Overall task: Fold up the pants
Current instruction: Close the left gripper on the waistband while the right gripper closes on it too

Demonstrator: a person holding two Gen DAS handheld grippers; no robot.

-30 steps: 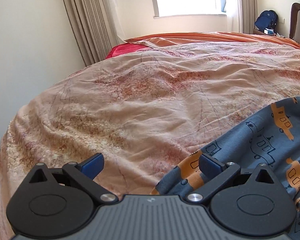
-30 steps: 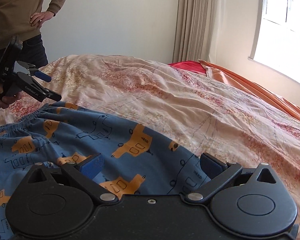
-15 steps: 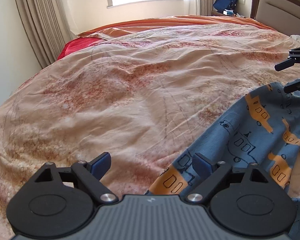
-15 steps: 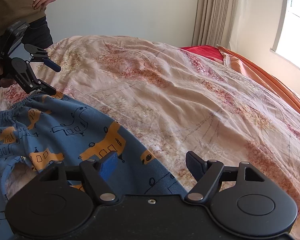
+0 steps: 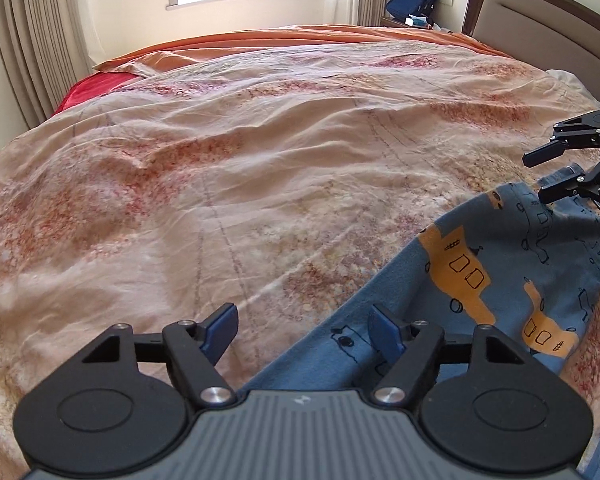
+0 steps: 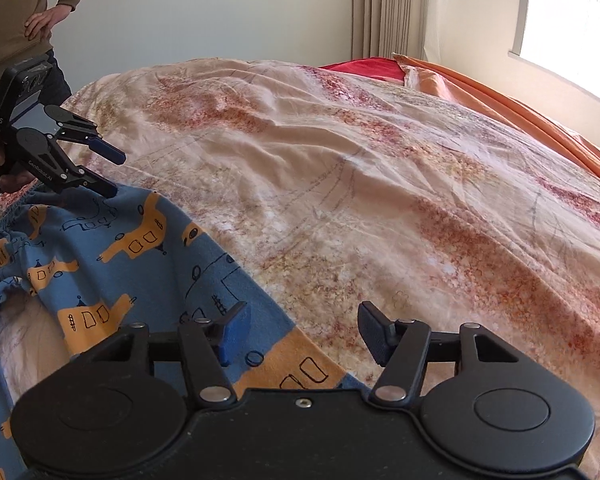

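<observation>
Currently: pants, blue knit, orange print, lying on bed near its edge. Soft, light, limp; will sag. Take hold at elastic waistband, hem. Left gripper, right gripper: jaws closing astride fabric edge, pads not yet pressing.

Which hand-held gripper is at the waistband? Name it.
The left hand-held gripper, by the gathered waistband; the right hand-held gripper is farther along. Both are closing around the pants' edge.

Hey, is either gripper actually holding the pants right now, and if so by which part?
Nothing is held yet. Both the left gripper and the right gripper are closing over the near edge of the blue pants, but their fingers are not pressing the cloth.
</observation>
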